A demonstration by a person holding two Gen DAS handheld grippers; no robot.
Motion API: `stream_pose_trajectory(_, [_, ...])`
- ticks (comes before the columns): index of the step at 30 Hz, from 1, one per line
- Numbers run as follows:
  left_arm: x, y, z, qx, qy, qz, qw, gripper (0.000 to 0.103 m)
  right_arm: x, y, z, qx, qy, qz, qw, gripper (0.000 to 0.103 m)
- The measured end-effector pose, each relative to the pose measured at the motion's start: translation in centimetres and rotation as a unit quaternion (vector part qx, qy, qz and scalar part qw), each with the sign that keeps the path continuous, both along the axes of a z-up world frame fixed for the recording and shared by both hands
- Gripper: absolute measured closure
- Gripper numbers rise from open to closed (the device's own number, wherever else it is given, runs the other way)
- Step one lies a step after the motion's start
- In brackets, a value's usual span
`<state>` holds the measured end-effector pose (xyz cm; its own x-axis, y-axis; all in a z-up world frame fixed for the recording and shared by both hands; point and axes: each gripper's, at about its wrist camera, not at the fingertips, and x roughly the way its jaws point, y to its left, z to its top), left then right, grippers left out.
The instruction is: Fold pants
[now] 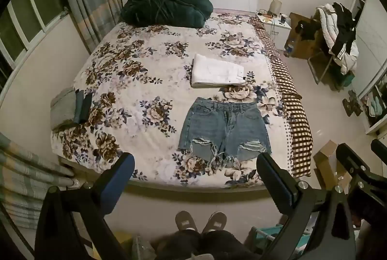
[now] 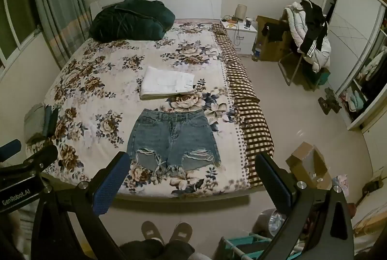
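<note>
Blue denim shorts with frayed hems lie flat and spread out on the flowered bed, waistband away from me, near the foot edge; they also show in the right wrist view. Folded white pants lie just beyond them, also in the right wrist view. My left gripper is open and empty, held above the floor short of the bed's foot. My right gripper is open and empty, held alike, to the right of the left one.
A dark green quilt lies at the headboard. Folded grey and dark clothes sit at the bed's left edge. A chair heaped with clothes, a nightstand, a cardboard box and a wardrobe stand to the right. My slippers are on the floor below.
</note>
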<state>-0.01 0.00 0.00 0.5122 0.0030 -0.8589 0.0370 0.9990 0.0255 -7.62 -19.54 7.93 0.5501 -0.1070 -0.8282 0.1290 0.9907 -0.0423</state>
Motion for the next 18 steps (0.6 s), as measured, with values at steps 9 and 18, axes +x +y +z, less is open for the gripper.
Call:
stream_pose_trajectory(9, [0.0, 0.0, 0.0, -0.005, 0.005, 0.001, 1.0000, 0.000, 0.1, 0.4, -0.1, 0.004, 0.008, 0.006, 1.000, 0.000])
stream_pose_trajectory(18, [0.0, 0.0, 0.0, -0.005, 0.002, -0.001, 1.0000, 0.000, -0.3, 1.4, -0.3, 0.003, 0.008, 0.006, 1.000, 0.000])
